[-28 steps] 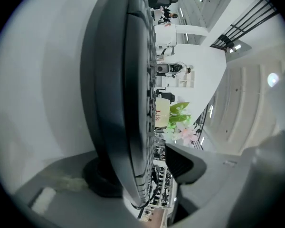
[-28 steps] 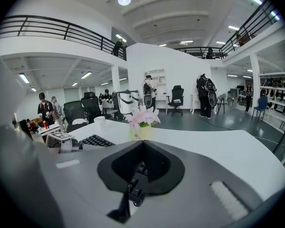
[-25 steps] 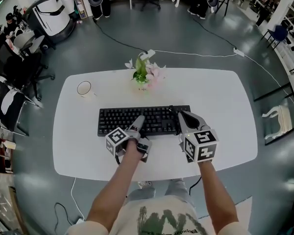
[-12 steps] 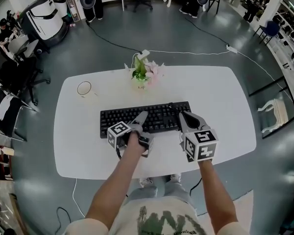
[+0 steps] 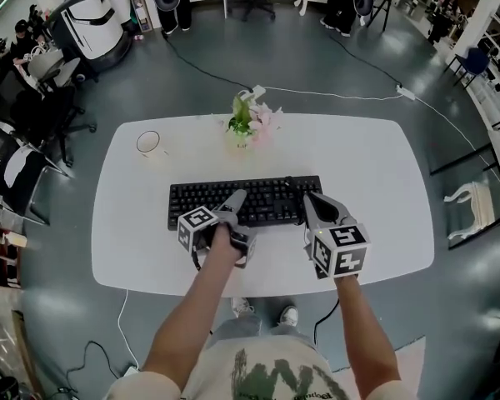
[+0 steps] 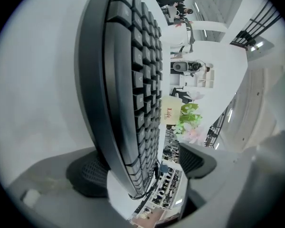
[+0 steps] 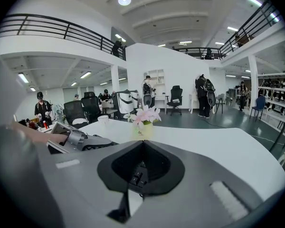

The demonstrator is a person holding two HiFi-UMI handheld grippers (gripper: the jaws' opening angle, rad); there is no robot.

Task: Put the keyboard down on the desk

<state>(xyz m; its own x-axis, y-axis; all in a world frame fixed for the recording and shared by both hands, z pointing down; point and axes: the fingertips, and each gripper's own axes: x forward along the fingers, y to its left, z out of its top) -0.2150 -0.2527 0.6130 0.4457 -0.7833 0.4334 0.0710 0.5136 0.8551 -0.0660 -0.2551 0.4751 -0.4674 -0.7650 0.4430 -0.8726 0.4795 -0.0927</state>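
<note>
L tongs (image 5: 232, 202) have just been opening and now stand apart w/ the keyboard (image 5: 267, 197) front edge loose between them, so I reckon it's down flat on the desk (image 5: 367, 165) (release half done), while R tongs (image 5: 315, 203) clamp its right end, both hands low, angled slightly down.
</note>
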